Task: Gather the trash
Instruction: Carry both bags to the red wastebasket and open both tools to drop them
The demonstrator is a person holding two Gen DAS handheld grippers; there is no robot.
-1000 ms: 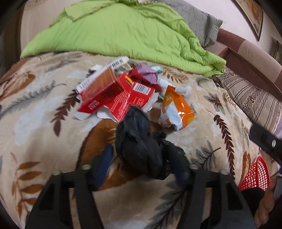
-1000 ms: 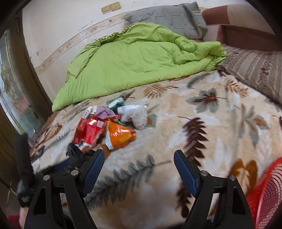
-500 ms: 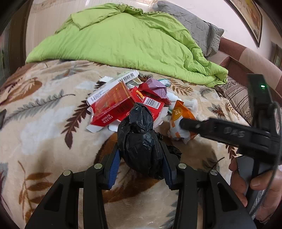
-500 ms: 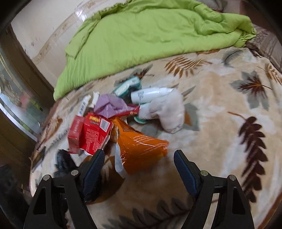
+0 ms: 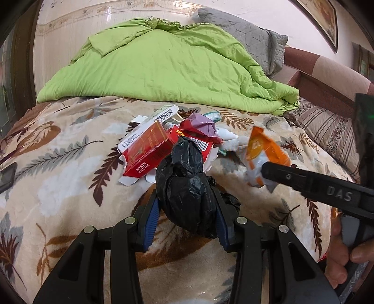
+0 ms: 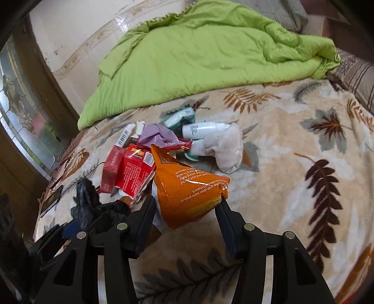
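left hand-held gripper (image 5: pixel 187 210): clamped on crumpled black plastic bag (image 5: pixel 187 189)
right hand-held gripper (image 6: pixel 185 210): open, jaws straddling orange foil pouch (image 6: pixel 187 187), long axis toward upper left of frame

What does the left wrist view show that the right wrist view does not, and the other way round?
Only the left wrist view: the left gripper with its jaws closed on the black bag, a framed picture on the wall, and the hand holding the right gripper.

Only the right wrist view: the white bottle, the sock in full, and the glass door.

Both: the orange packet, which lies between the right gripper's jaws, the red boxes, the purple wrapper, the green blanket and the leaf-print bedspread.
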